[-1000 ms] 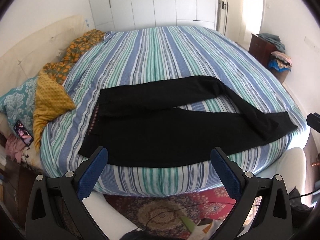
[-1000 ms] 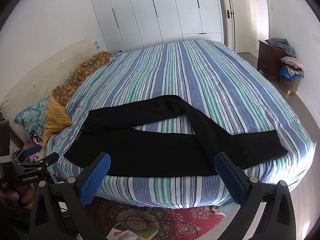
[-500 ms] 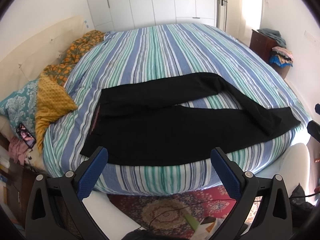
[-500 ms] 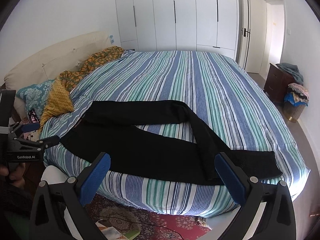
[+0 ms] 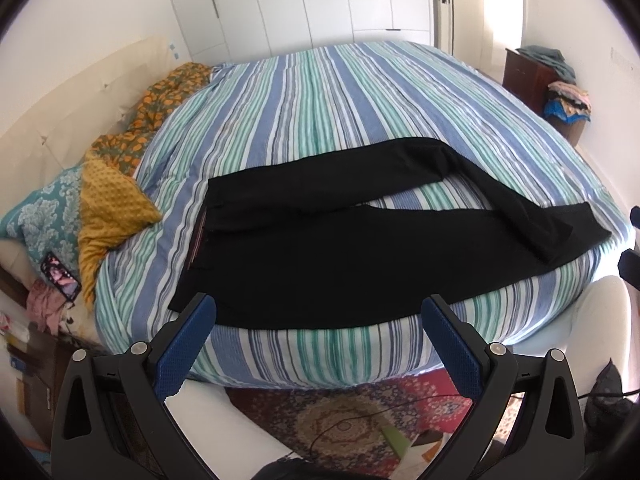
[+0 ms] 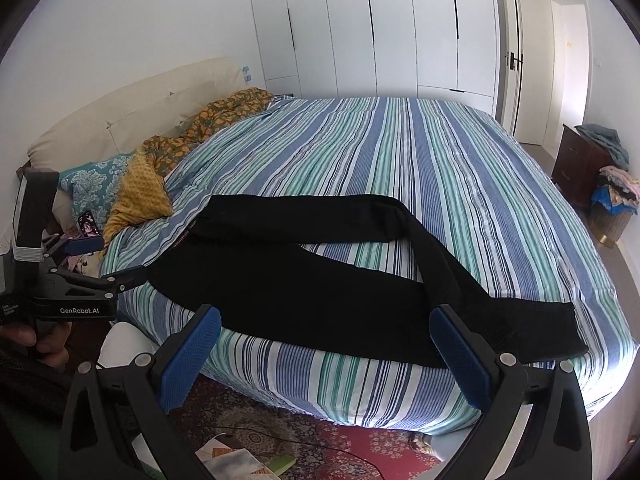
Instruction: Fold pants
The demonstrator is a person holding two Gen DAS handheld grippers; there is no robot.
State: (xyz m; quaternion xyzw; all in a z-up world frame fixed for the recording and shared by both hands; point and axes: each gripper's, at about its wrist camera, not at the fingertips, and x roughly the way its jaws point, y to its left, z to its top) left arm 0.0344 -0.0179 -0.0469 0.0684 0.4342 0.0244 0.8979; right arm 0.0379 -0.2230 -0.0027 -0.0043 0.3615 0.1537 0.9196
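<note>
Black pants lie flat near the front edge of the striped bed, waistband to the left, legs to the right. The far leg bends and crosses over the near leg's end. They also show in the right wrist view. My left gripper is open and empty, held off the bed's front edge below the pants. My right gripper is open and empty, in front of the pants' near leg. The left gripper also shows at the left of the right wrist view.
A yellow pillow, a teal pillow and an orange blanket lie at the bed's left. A phone lies beside them. A patterned rug covers the floor. A dresser with clothes stands at right.
Both grippers have risen and moved a little closer to the bed. The right wrist view has swung left. The pants have not moved.
</note>
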